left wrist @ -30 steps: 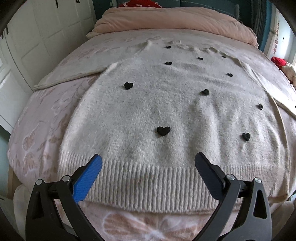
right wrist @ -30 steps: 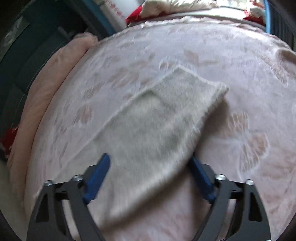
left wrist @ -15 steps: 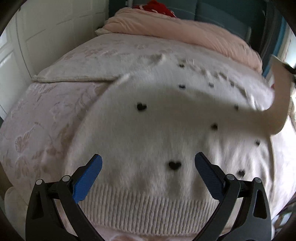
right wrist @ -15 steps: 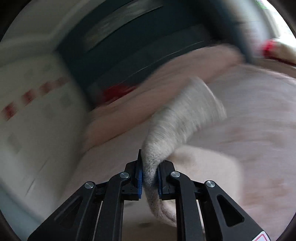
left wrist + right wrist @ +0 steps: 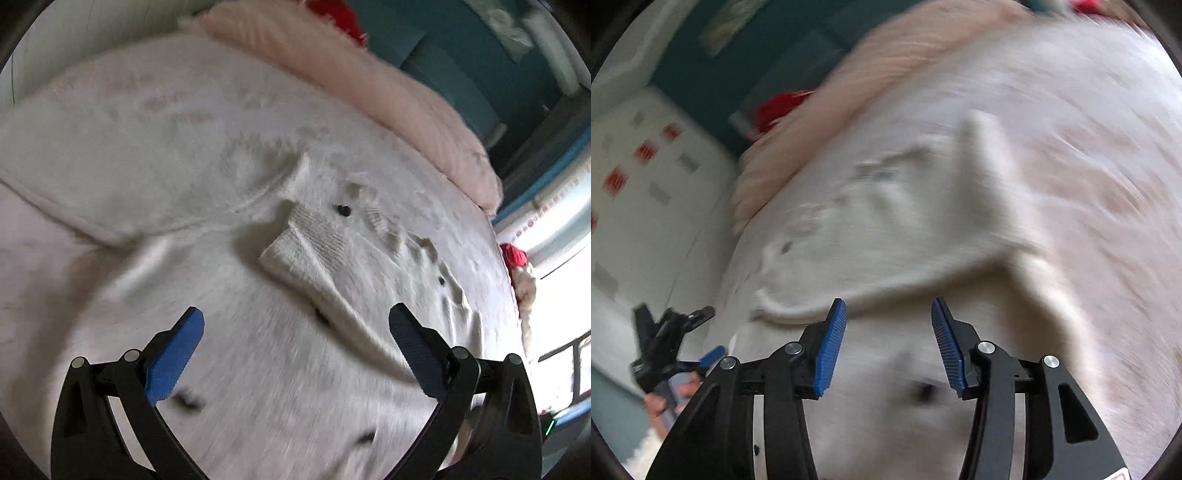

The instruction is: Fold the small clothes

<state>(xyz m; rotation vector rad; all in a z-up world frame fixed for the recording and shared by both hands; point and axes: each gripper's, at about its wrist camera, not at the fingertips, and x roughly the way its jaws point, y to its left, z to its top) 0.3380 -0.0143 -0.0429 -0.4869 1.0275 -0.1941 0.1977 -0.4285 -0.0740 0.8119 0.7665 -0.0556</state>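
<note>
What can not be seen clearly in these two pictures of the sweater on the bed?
- Left wrist view: the sweater's lower hem is cut off behind the left tongs and the picture's bottom edge.
- Left wrist view: the folded sleeve covers part of the chest, so any hearts under it are hidden.
- Right wrist view: motion blur smears the sweater; its hearts are only dark smudges.
- Right wrist view: the right tongs block the fabric directly below.

The left wrist camera sits behind the left gripper (image 5: 295,347) and looks down, tilted, close over the white sweater (image 5: 258,350) on the bed (image 5: 44,258). The right wrist camera sits behind the right gripper (image 5: 888,339), close and blurry. Both see the sweater and the pink blanket (image 5: 369,85).
</note>
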